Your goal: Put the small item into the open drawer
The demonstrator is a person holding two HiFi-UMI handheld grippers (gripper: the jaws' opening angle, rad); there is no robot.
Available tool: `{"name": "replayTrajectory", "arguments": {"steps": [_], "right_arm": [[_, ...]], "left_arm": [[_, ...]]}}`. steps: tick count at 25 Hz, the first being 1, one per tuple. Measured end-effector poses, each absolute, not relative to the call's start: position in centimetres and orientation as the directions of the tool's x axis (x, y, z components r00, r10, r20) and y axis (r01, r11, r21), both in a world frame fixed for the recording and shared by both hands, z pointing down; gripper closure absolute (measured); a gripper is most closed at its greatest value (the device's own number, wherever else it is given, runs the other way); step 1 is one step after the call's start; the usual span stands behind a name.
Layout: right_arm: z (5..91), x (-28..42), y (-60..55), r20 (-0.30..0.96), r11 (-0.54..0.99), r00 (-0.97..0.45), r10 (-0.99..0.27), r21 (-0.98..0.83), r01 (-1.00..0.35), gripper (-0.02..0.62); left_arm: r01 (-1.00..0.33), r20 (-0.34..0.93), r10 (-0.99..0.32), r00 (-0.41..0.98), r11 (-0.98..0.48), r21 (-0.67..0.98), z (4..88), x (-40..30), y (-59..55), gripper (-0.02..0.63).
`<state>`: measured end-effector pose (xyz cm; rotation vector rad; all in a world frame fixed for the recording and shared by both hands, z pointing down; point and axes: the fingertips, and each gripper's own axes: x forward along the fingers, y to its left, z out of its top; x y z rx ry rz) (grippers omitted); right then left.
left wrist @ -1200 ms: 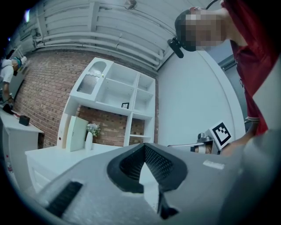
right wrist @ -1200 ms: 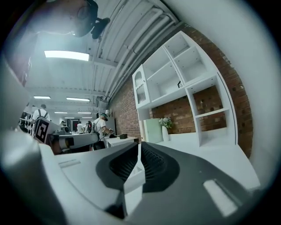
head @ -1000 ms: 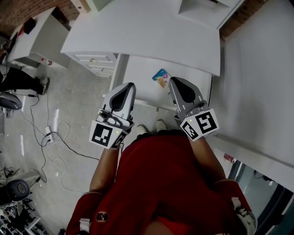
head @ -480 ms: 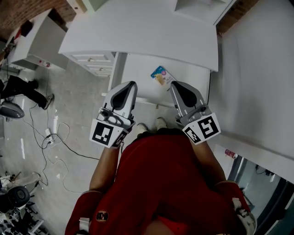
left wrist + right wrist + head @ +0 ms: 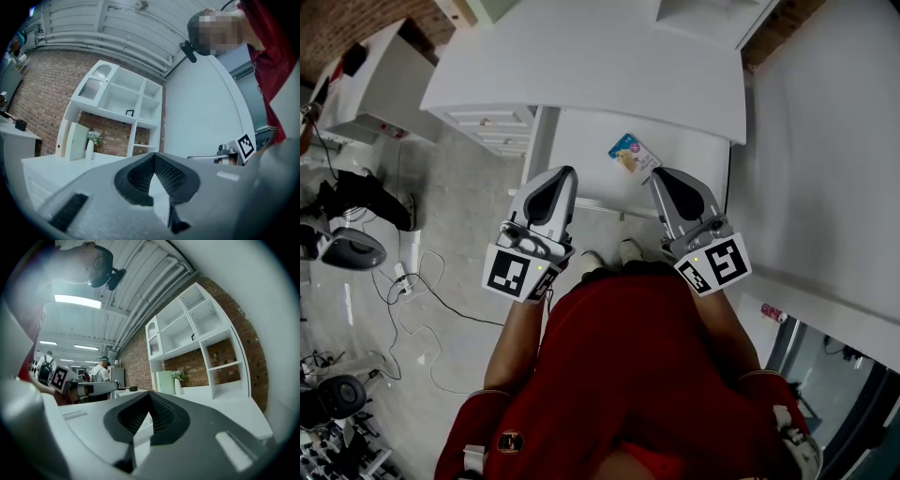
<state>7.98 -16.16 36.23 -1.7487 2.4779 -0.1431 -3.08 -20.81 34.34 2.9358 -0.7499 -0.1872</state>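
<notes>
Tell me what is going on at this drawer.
A person in red stands over the open drawer, a tool in each hand. The left tool and right tool are both shut and empty, held near the drawer's front edge. The small colourful packet lies inside the drawer, untouched.

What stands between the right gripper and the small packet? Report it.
Nothing visible does. The packet lies flat in the open drawer, just ahead of the shut, empty right gripper. It is already where it has to go.
</notes>
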Motion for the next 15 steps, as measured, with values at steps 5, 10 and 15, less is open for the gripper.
{"name": "replayTrajectory", "arguments": {"steps": [5, 10, 15], "right_arm": [[36.3, 8.37, -16.16, -0.03, 0.325, -0.324, -0.946, -0.135, -0.936, 0.584], [36.38, 8.75, -16.06, -0.026, 0.318, -0.318, -0.948, -0.133, -0.939, 0.584], [36.39, 9.02, -16.13, -0.027, 0.316, -0.315, -0.949, -0.13, -0.94, 0.583]], "left_arm": [[-0.471, -0.088, -0.484, 0.871, -0.872, 0.13, 34.43, -3.02, -20.86, 0.604], [-0.475, -0.087, -0.488, 0.869, -0.87, 0.131, 34.28, -2.96, -20.86, 0.604], [-0.476, -0.078, -0.488, 0.869, -0.869, 0.133, 34.75, -3.01, -20.88, 0.604]]}}
